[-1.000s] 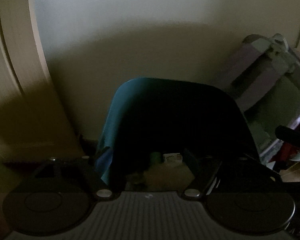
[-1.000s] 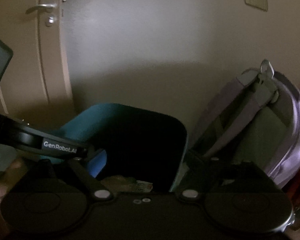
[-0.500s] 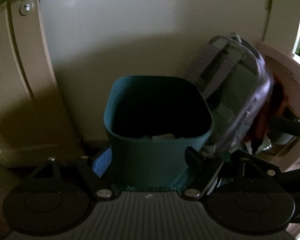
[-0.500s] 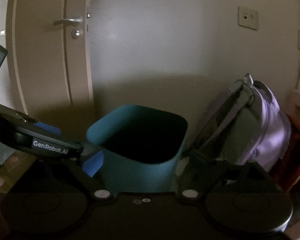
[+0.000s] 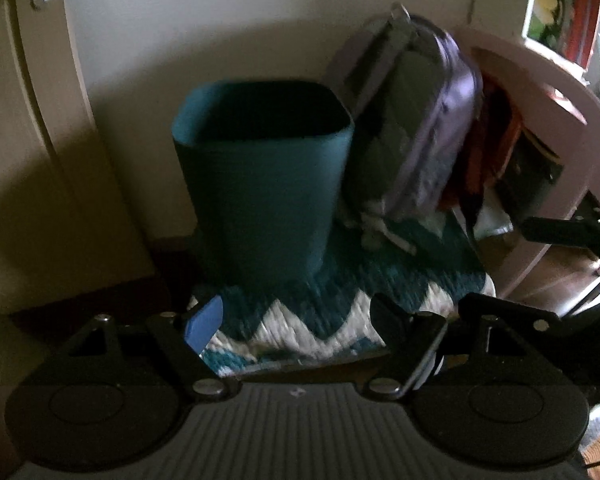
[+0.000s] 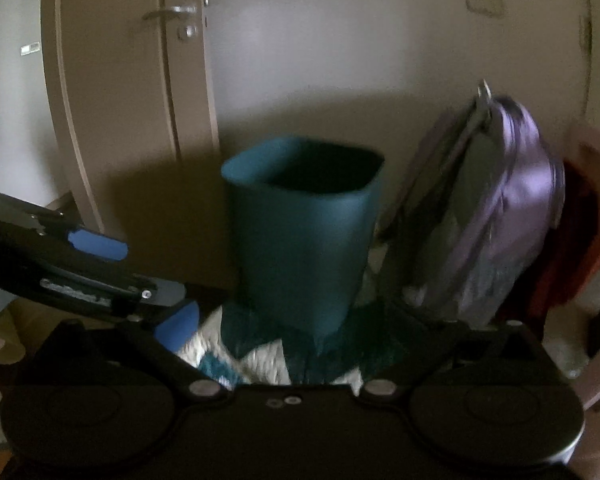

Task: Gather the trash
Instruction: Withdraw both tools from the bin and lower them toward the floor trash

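Teal and tall, the trash bin (image 5: 260,184) is sitting on the zigzag rug (image 5: 320,320) beside the purple backpack (image 5: 416,132), while the left gripper (image 5: 296,320) and the right gripper (image 6: 296,320), its jaws just opening wider, are both hanging wide and empty, so more trash is probably waiting.

The left gripper (image 5: 296,330) is built in black, with two round discs, silver screws and a grey ribbed plate. Blue pads are carried on its fingers (image 5: 204,326). The right gripper (image 6: 300,330) is made alike, in black.
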### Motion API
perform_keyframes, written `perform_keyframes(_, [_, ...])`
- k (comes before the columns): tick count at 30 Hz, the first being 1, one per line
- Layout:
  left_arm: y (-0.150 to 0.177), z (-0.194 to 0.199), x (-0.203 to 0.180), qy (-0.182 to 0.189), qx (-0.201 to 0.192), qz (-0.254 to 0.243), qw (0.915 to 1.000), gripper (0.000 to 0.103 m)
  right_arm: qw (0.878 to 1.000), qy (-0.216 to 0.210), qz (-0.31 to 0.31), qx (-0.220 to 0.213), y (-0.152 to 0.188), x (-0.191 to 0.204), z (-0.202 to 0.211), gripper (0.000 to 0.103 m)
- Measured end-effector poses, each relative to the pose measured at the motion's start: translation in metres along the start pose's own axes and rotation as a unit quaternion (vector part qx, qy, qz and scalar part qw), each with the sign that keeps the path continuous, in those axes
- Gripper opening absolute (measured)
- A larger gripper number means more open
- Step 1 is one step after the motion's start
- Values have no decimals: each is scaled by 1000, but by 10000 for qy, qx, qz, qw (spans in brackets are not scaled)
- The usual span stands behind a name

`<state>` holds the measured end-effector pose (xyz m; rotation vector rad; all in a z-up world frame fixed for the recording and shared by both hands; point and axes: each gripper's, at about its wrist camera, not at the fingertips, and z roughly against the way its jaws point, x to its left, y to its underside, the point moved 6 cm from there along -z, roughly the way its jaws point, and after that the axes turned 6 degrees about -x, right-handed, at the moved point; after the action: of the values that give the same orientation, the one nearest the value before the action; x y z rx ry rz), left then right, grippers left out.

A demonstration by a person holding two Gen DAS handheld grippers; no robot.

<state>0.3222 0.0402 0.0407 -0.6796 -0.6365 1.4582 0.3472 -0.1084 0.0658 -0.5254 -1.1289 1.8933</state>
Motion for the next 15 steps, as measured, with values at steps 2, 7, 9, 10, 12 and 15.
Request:
perform_keyframes(2, [19, -4, -3, 55, 115, 25, 9999, 81, 9999, 22, -57, 135, 20, -4, 0, 101])
perform_keyframes(7, [67, -30, -5, 181, 461, 228, 9985, 97, 9980, 136, -346, 510, 75, -20, -11, 103])
perform_keyframes(9, [87, -44, -2, 176, 607, 350, 9974, 100, 9964, 178, -441, 700, 98, -26, -21, 103])
perform_keyframes(10, [98, -54, -2, 171, 728, 401, 9964, 100, 9953, 199, -485, 820, 112, -28, -26, 103])
perform_keyframes(12, [120, -74, -1, 148, 1030, 516, 9932, 100, 9922, 246, -604, 1060, 140, -34, -38, 103])
perform_keyframes(15, [155, -105, 2, 53, 1497, 642, 9866, 100, 9849, 331, -860, 1462, 185, -45, -60, 103])
